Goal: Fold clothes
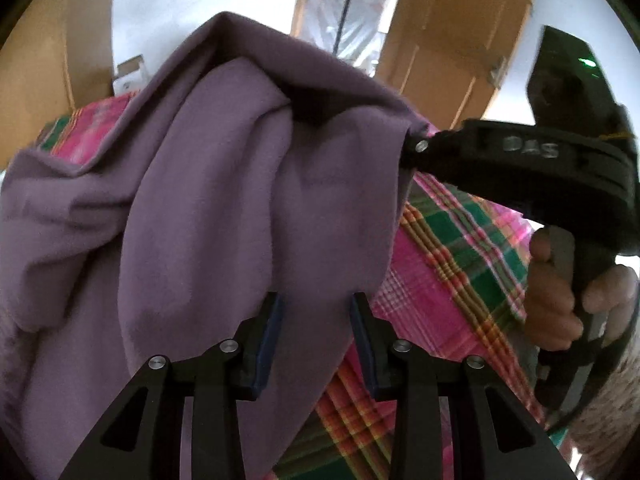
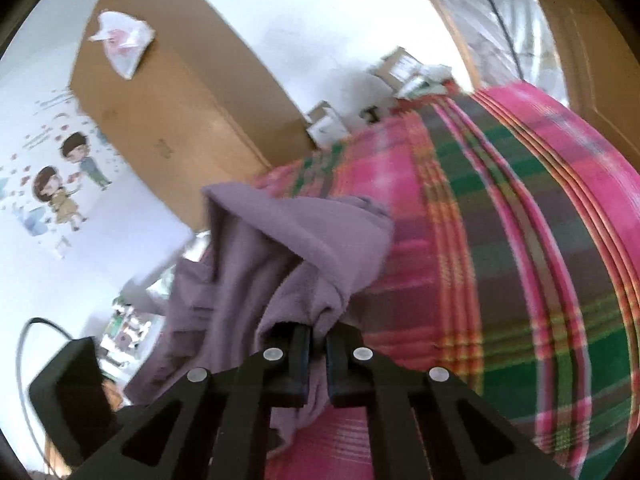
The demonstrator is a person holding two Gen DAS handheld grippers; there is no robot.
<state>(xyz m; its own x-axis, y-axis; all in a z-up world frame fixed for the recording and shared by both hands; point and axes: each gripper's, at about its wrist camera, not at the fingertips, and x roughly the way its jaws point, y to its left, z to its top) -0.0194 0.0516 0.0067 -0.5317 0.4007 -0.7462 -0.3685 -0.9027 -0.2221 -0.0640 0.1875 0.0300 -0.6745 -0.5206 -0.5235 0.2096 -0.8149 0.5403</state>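
Left wrist view: your right gripper (image 1: pixel 416 148), marked "DAS" at 3 o'clock, pinches the purple cloth (image 1: pixel 208 208); your left gripper (image 1: pixel 316 344) gapes apart.

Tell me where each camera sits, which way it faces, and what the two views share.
Left wrist: on the left gripper, looking along its open fingers at the purple cloth; the right gripper and a hand show at right.
Right wrist: on the right gripper, fingers shut on the cloth, facing over the plaid sheet towards a wall.
Shared: cloth, sheet, cardboard.
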